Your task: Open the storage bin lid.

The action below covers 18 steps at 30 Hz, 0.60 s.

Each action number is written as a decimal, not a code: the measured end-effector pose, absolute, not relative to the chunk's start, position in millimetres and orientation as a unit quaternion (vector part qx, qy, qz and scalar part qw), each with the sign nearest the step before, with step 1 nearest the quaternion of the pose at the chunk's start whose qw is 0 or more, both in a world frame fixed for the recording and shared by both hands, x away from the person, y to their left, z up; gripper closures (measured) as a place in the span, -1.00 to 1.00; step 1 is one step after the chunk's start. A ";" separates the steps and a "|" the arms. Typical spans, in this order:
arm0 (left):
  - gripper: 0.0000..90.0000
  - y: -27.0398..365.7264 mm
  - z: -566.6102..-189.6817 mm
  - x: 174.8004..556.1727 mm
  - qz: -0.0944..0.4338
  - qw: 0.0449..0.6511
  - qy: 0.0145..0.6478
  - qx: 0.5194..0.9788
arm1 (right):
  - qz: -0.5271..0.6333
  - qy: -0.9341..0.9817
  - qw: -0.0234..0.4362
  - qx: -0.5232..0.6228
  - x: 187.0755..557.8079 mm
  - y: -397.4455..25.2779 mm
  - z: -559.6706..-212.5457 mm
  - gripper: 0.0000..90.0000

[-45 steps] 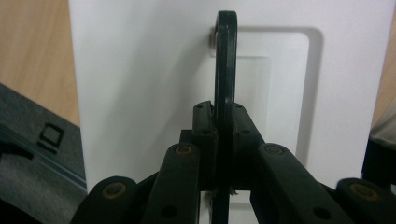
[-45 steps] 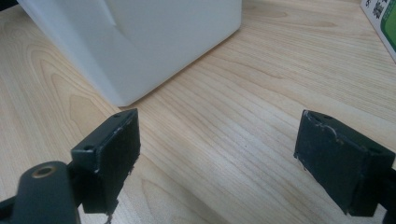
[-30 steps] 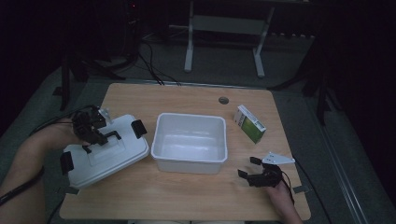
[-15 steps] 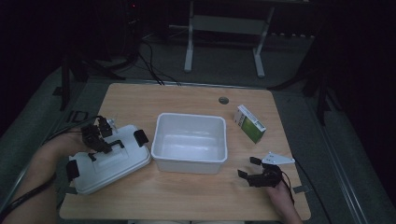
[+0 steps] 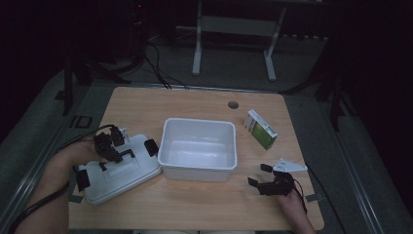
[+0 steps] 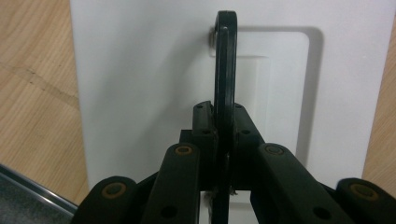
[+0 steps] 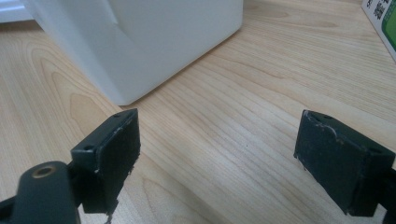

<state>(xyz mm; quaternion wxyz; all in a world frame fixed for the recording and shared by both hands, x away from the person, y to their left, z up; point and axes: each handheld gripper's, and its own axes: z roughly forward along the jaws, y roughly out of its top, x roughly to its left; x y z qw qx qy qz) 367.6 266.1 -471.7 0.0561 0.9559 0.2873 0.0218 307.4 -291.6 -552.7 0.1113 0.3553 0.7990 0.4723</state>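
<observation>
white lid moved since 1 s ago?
Yes. The white lid, held by its black handle in the left hand-held gripper, has shifted toward the table's left edge, widening its gap from the white bin, which stayed put.

A: Room? 
B: Dark, dim light, far walls lost in black. Light wood counter with rounded corners, a small round grommet hole near its far edge.
A: Floor?
B: Grey floor, looks like carpet. Black cables trail across it toward the counter's far left corner.
A: Furniture?
B: Pale metal stand with two legs behind the counter. Dark stand legs at left, another dark post at right. Metal rail along the counter's left side.
</observation>
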 end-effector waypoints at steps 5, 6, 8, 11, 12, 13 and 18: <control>0.86 259.6 -478.3 370.1 0.019 0.049 0.287 0.956 | 0.473 0.797 0.111 0.359 307.5 -293.4 -552.6 -0.69; 0.86 259.6 -478.3 370.1 0.019 0.049 0.287 0.956 | 0.473 0.797 0.111 0.359 307.5 -293.4 -552.6 -0.69; 0.86 258.0 -480.5 371.8 0.016 0.049 0.288 0.956 | 0.473 0.797 0.111 0.359 307.3 -293.5 -552.6 -0.69; 0.86 256.2 -480.6 373.1 0.015 0.054 0.291 0.955 | 0.473 0.797 0.112 0.358 307.2 -293.3 -552.5 -0.69; 0.86 255.6 -481.0 373.7 0.014 0.052 0.290 0.956 | 0.473 0.797 0.112 0.358 307.2 -293.3 -552.5 -0.69; 0.86 254.9 -481.0 373.7 0.014 0.052 0.291 0.955 | 0.473 0.797 0.111 0.358 307.2 -293.2 -552.5 -0.69; 0.85 255.2 -480.6 374.7 0.010 0.052 0.295 0.954 | 0.474 0.797 0.110 0.358 307.1 -293.3 -552.7 -0.69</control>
